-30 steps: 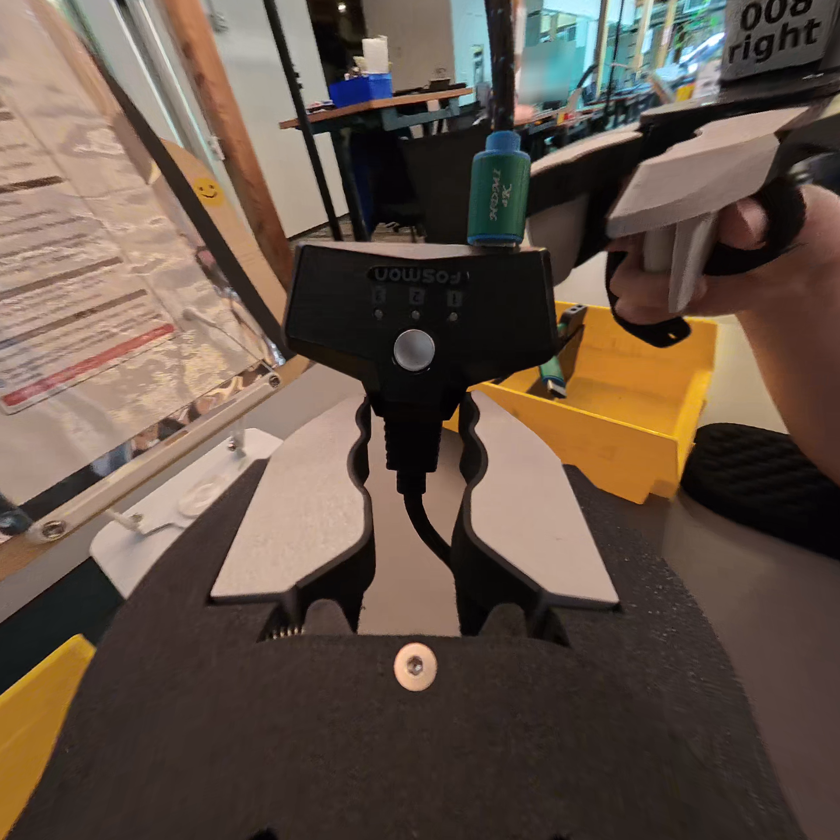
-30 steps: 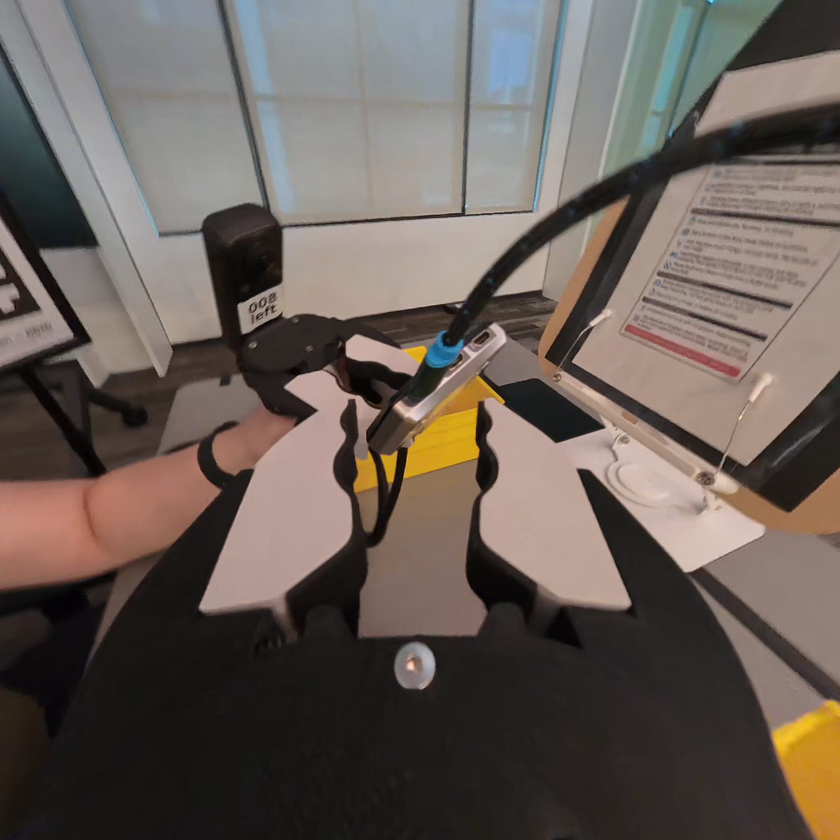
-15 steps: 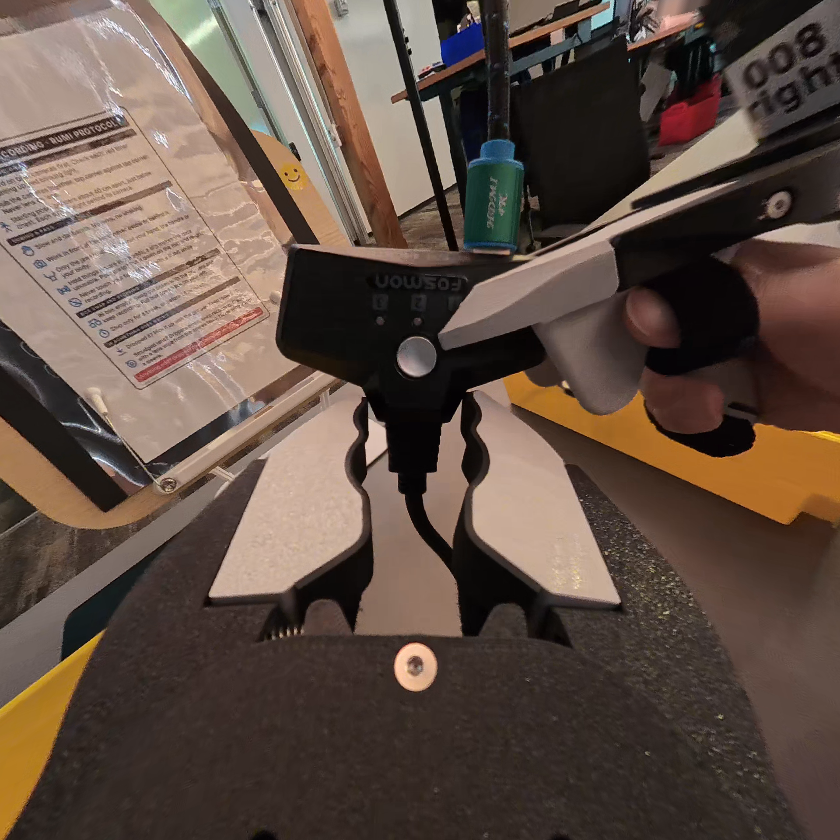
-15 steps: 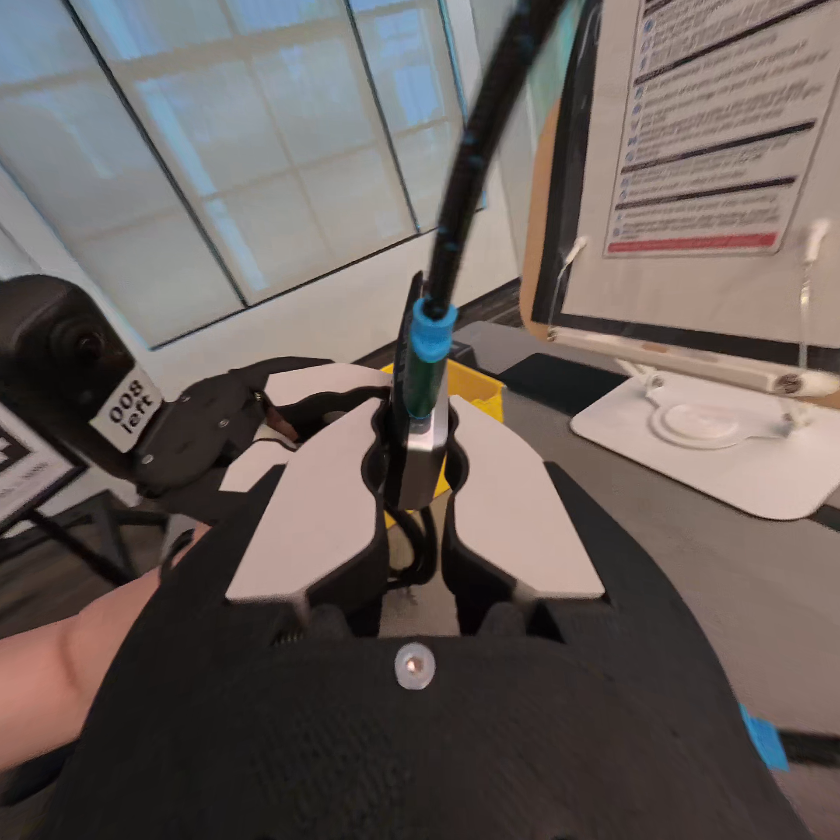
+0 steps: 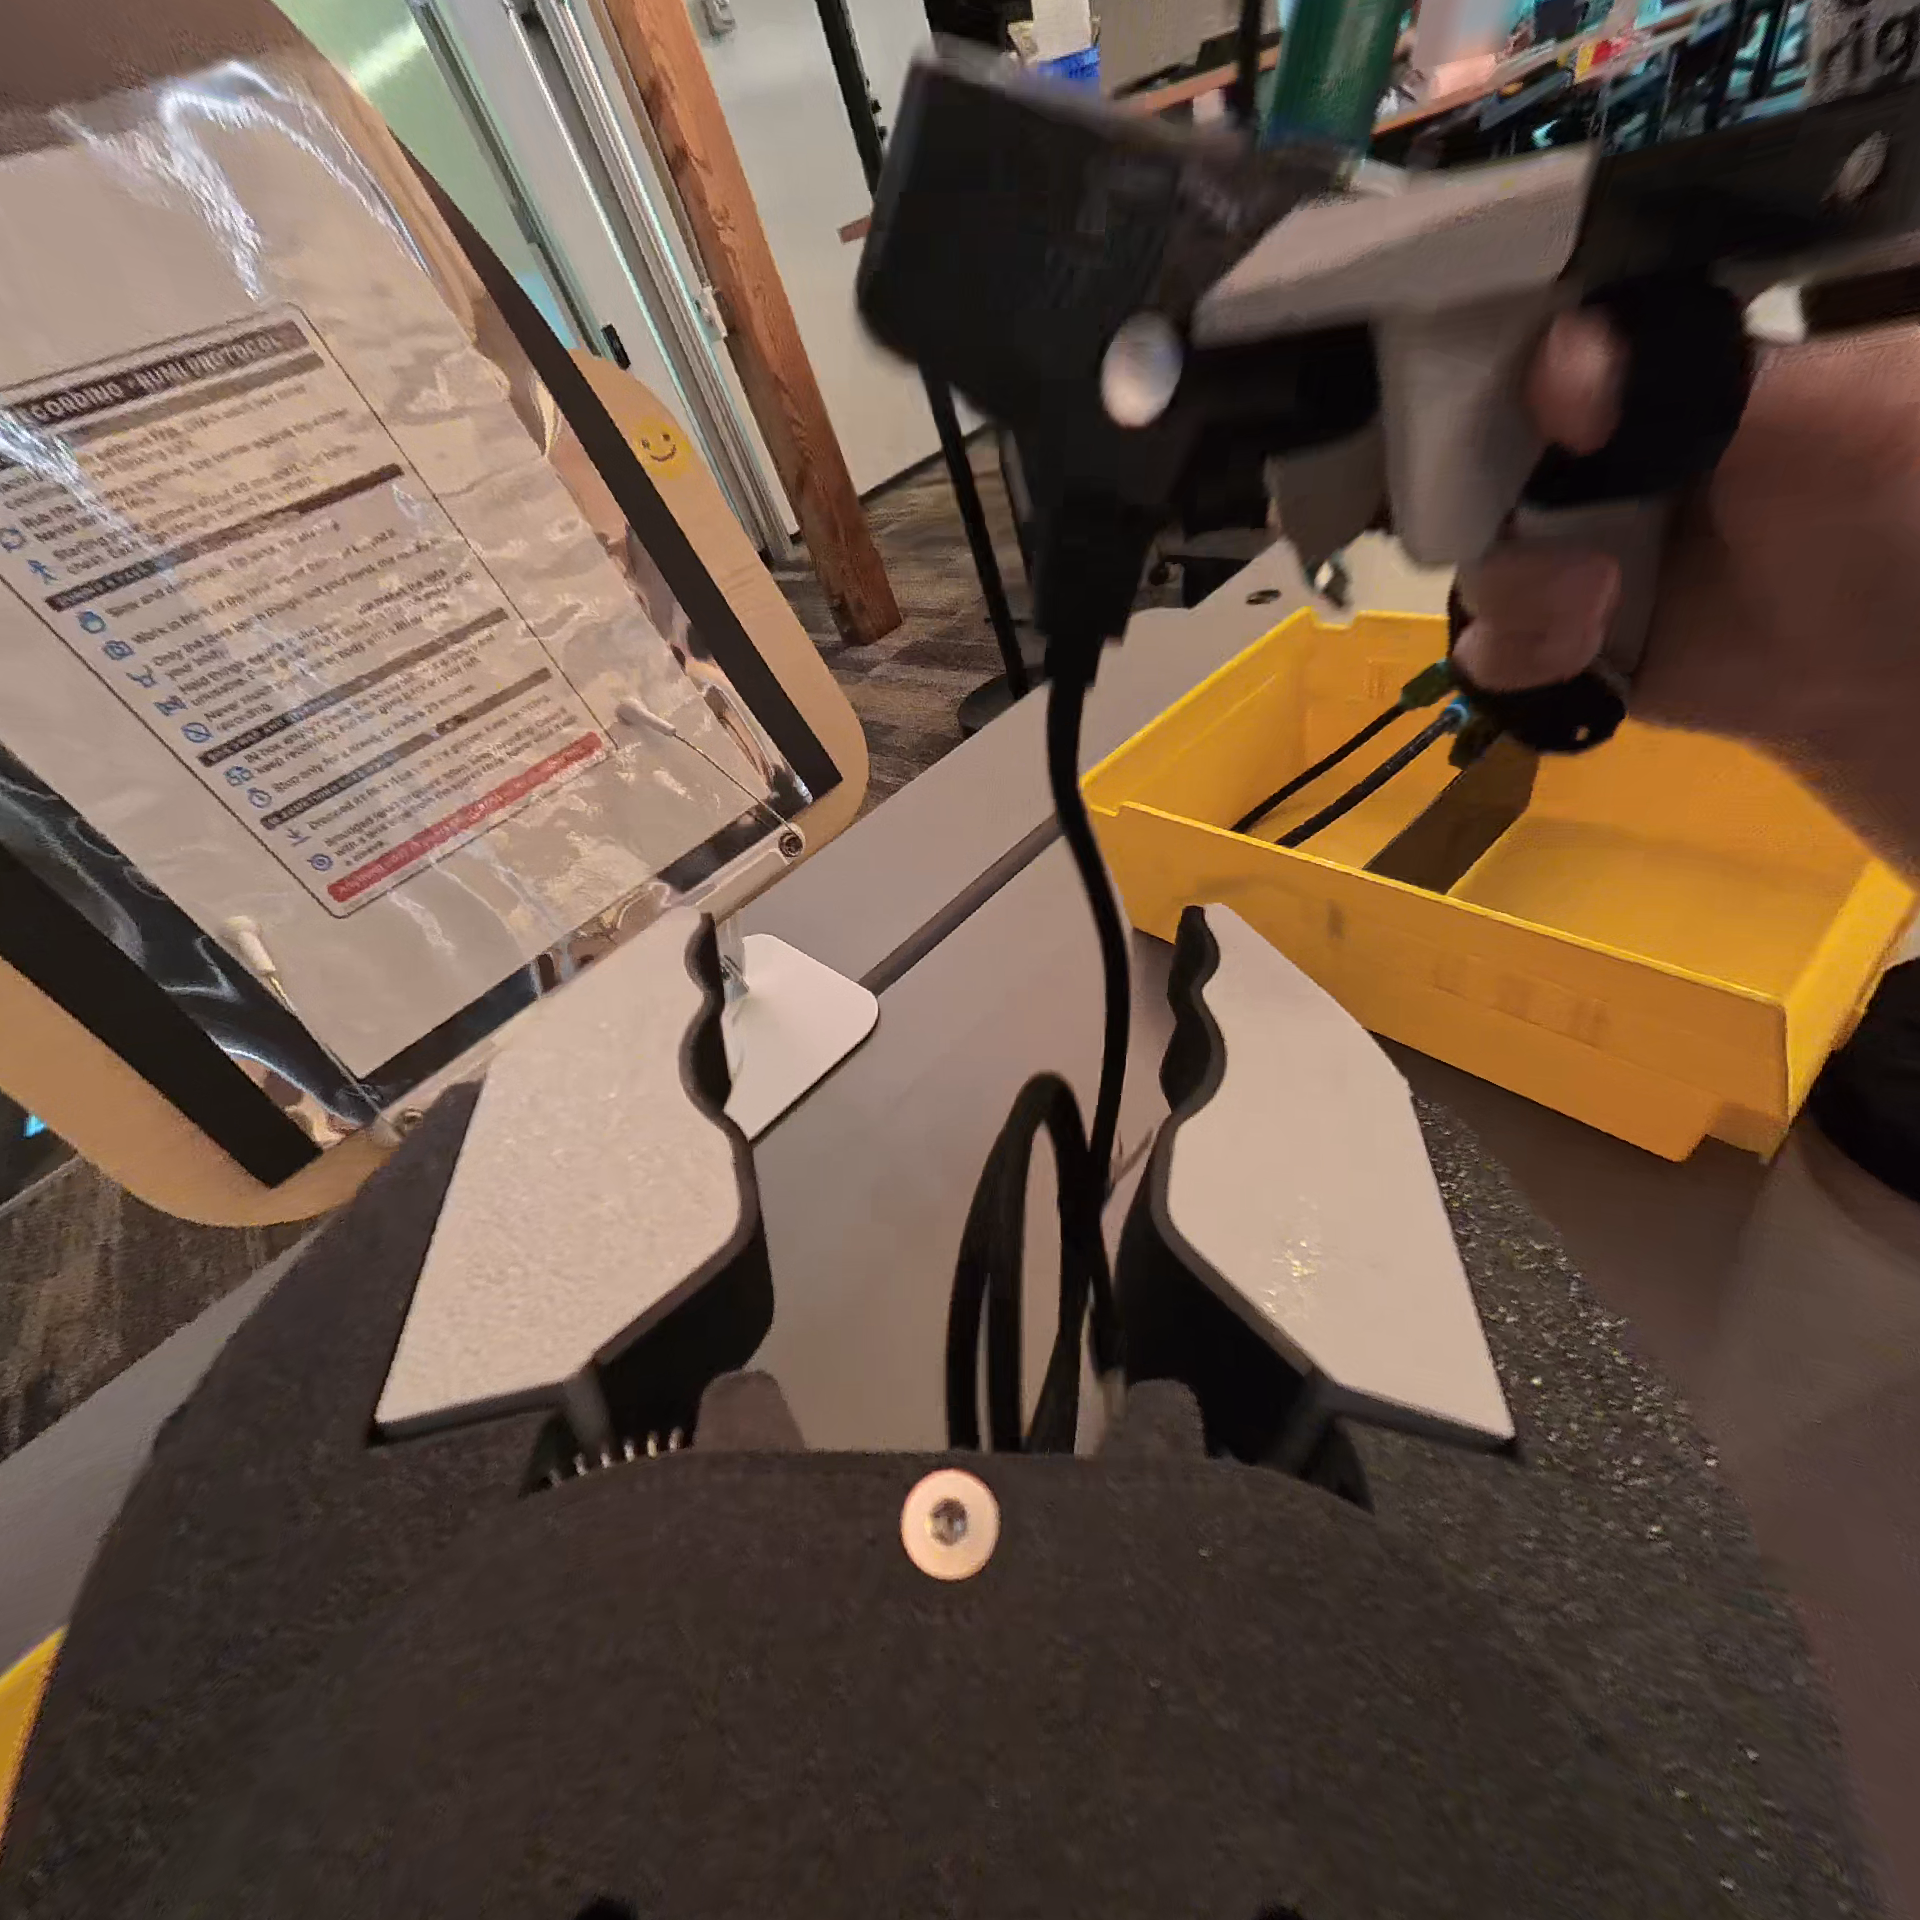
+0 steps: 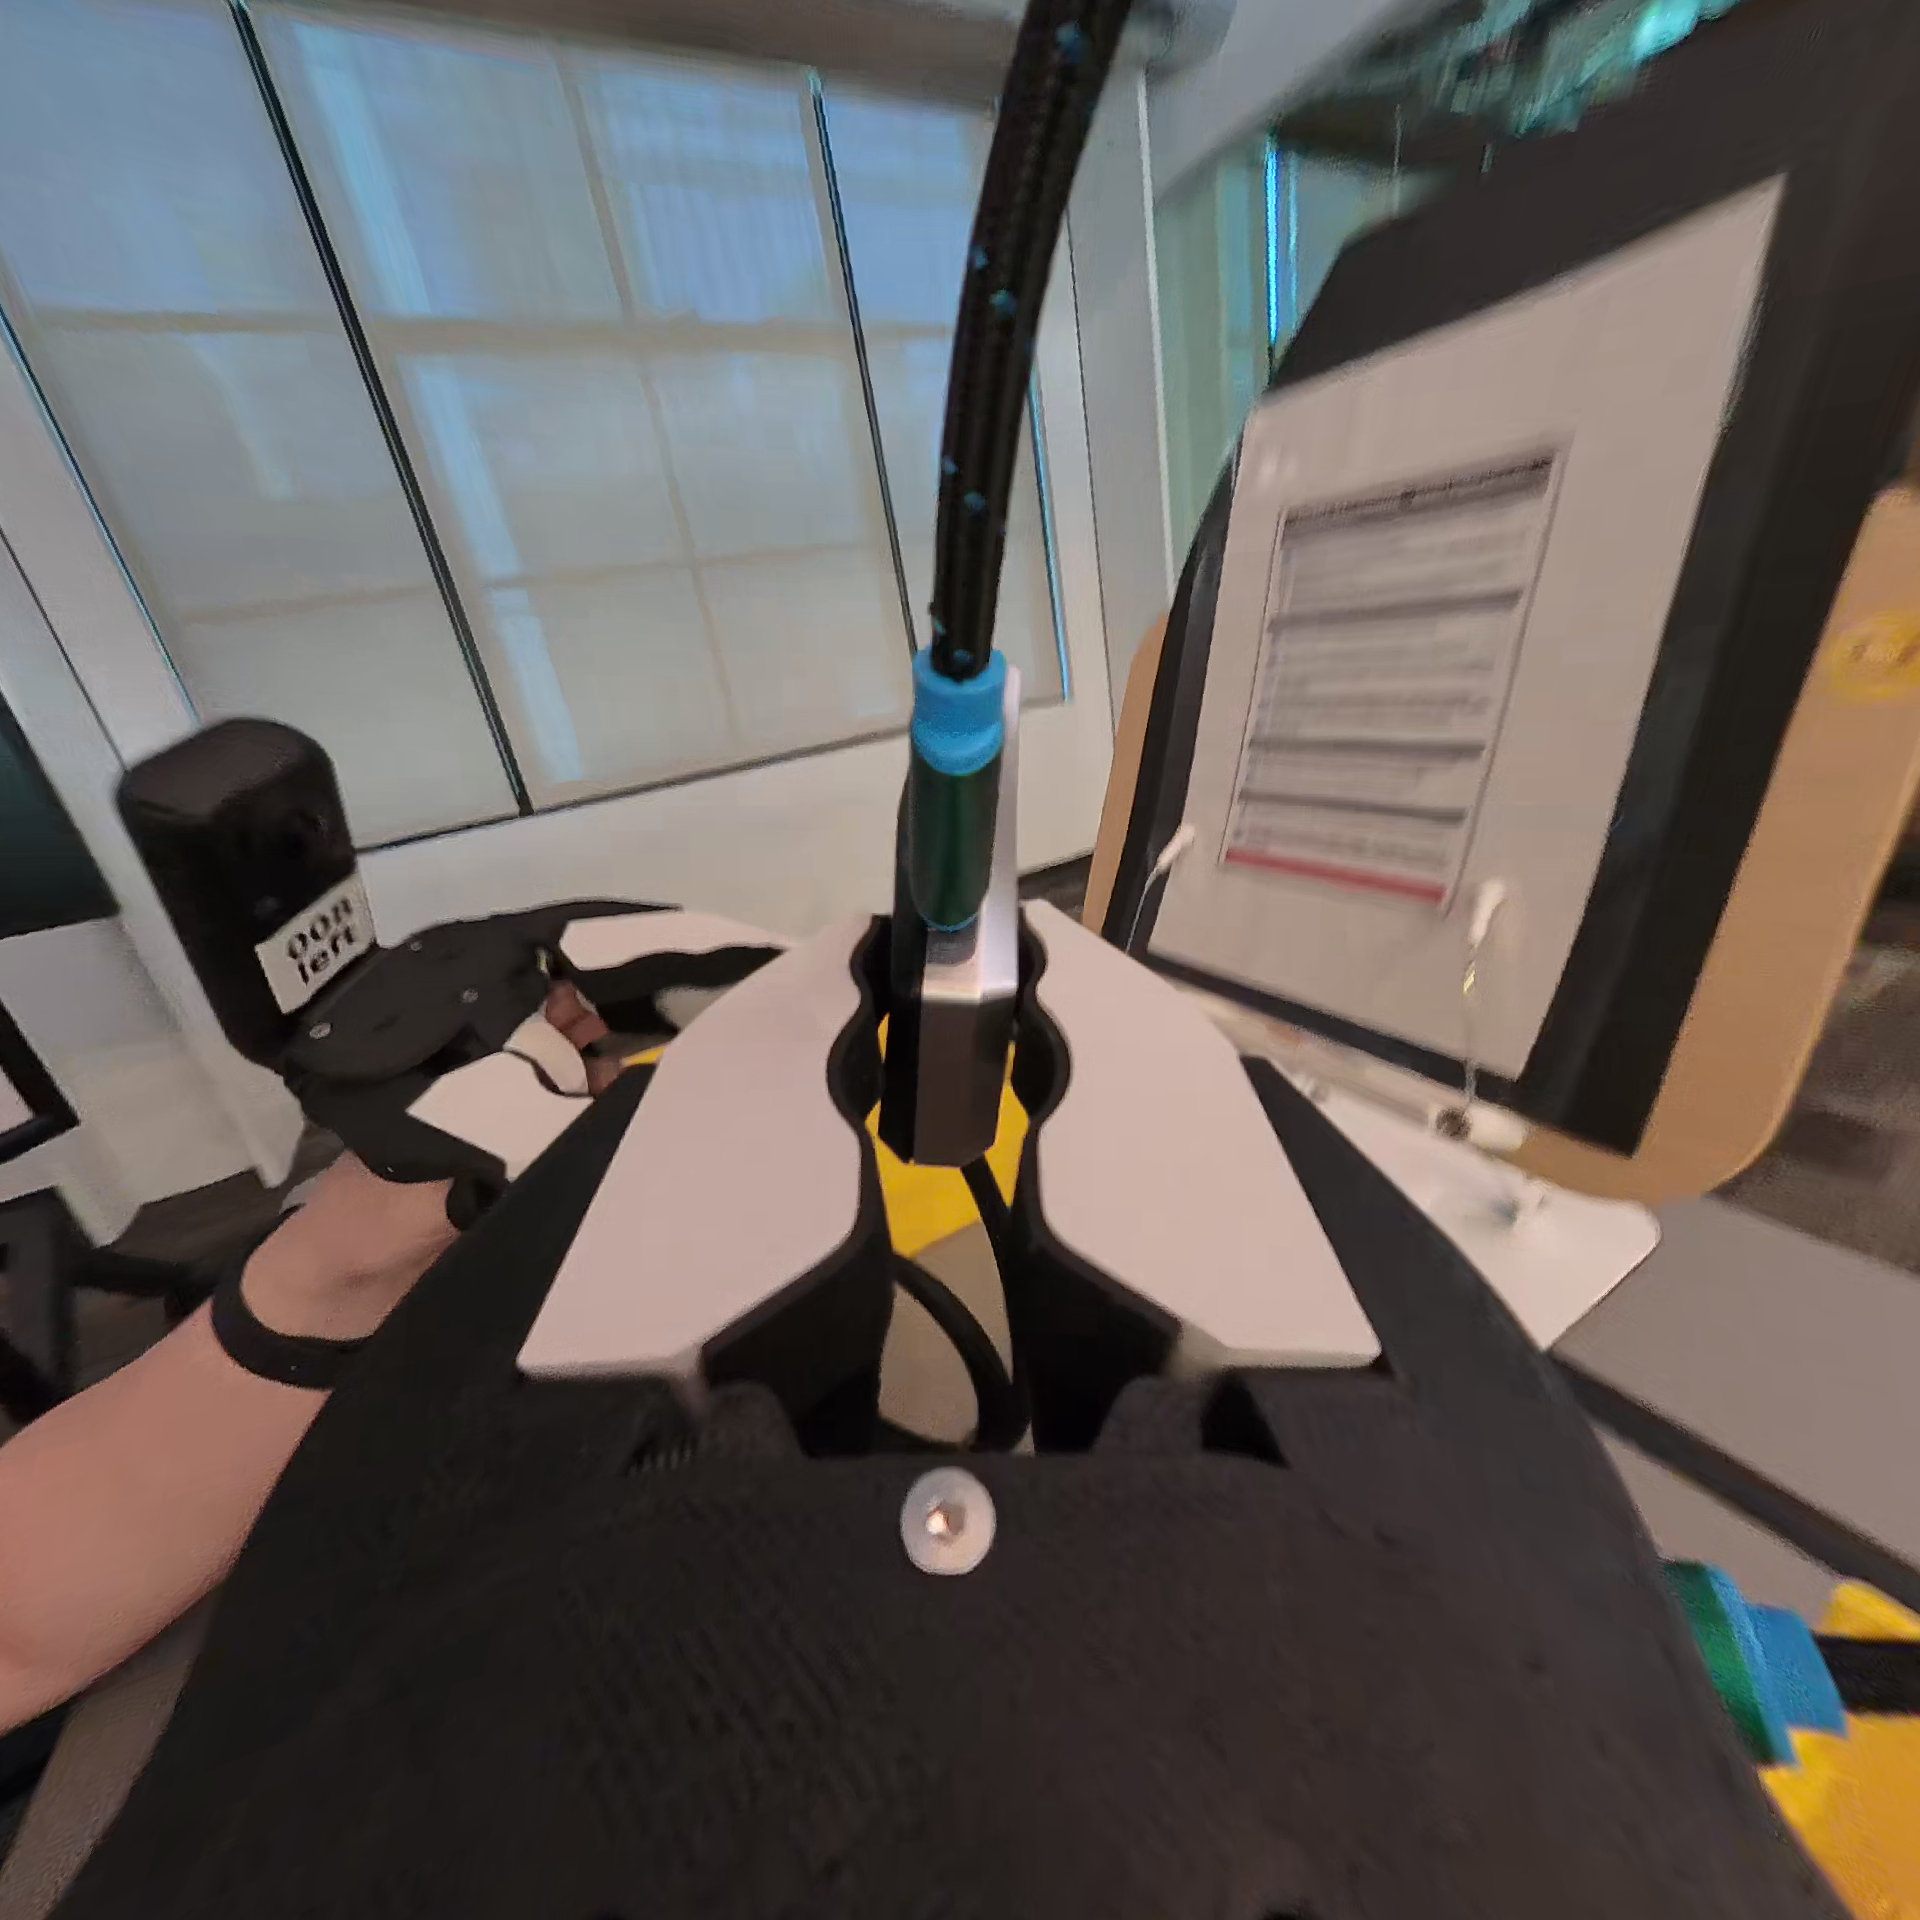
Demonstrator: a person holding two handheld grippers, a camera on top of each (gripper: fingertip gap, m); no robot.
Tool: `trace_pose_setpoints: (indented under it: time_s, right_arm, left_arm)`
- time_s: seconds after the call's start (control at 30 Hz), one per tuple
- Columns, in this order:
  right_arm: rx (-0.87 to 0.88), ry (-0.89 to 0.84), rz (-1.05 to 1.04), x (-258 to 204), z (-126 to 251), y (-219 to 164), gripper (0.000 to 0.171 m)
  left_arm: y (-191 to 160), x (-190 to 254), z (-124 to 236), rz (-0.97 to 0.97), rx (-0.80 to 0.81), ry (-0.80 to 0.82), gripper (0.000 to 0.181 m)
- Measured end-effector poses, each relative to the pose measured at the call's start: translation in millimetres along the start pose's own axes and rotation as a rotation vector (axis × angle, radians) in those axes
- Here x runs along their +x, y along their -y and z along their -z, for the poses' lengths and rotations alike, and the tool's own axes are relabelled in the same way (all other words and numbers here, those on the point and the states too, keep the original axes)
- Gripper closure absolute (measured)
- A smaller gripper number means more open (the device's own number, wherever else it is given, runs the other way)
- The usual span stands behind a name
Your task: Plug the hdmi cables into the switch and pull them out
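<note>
In the left wrist view my left gripper (image 5: pixel 951 935) is open and empty. The black HDMI switch (image 5: pixel 1018 260) is lifted up and to the right of it, blurred, clamped by my right gripper (image 5: pixel 1351 343). The switch's own black lead (image 5: pixel 1091 883) hangs down between my left fingers and loops there. In the right wrist view my right gripper (image 6: pixel 945 956) is shut on the switch (image 6: pixel 951 1049), seen edge-on. A green and blue HDMI plug (image 6: pixel 945 821) sits in its top, with a braided black cable (image 6: pixel 987 364) rising from it. The left gripper (image 6: pixel 582 997) is lower left.
A yellow bin (image 5: pixel 1455 997) on the grey table holds two more black cables (image 5: pixel 1340 769). A printed sheet in a clear stand (image 5: pixel 364 623) stands at the left on a white base. Another green and blue plug (image 6: pixel 1745 1662) lies at the lower right of the right wrist view. Left tips to right tips: about 11 cm.
My left gripper has opened and let go of the switch. My right gripper has closed on the switch and lifted it up and to the right, with the HDMI cable still plugged in.
</note>
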State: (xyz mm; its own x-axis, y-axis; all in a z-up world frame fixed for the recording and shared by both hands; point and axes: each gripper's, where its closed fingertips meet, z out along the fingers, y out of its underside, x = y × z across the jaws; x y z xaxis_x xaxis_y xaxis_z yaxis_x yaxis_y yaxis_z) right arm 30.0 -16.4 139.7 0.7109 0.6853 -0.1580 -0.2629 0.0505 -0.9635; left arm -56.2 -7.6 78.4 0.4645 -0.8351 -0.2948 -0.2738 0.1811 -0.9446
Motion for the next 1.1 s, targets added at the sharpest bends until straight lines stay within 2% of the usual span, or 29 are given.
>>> trace_pose_setpoints:
  time_s: [0.23,0.33,0.43,0.53,0.63,0.77,0.9,1.03,1.1]
  right_arm:
    - [0.398,-0.131,0.263,-7,86,107,0.150]
    - [0.504,-0.298,0.426,-1,127,135,0.149]
    - [0.521,-0.428,0.513,17,156,147,0.150]
    - [0.378,-0.571,0.552,58,163,136,0.150]
    - [0.153,-0.603,0.545,98,154,103,0.149]
    - [-0.292,-0.491,0.584,134,136,27,0.149]
    - [-0.744,-0.458,0.640,163,152,-49,0.149]
    - [-0.862,-0.372,0.579,162,150,-81,0.149]
    - [-0.931,-0.312,0.634,156,149,-93,0.149]
  left_arm:
    - [9,4,12,-0.025,-0.010,-0.020,0.102]
    - [11,5,13,-0.009,-0.005,-0.038,0.103]
    - [10,8,13,0.004,-0.008,-0.056,0.104]
    - [6,10,10,-0.001,-0.025,-0.060,0.104]
    - [6,12,8,-0.013,-0.029,-0.057,0.105]
    - [4,14,7,-0.032,-0.043,-0.059,0.105]
    - [-1,15,5,-0.025,-0.062,-0.070,0.105]
    - [-4,17,3,-0.023,-0.078,-0.085,0.105]
    - [-5,18,3,-0.027,-0.084,-0.090,0.106]
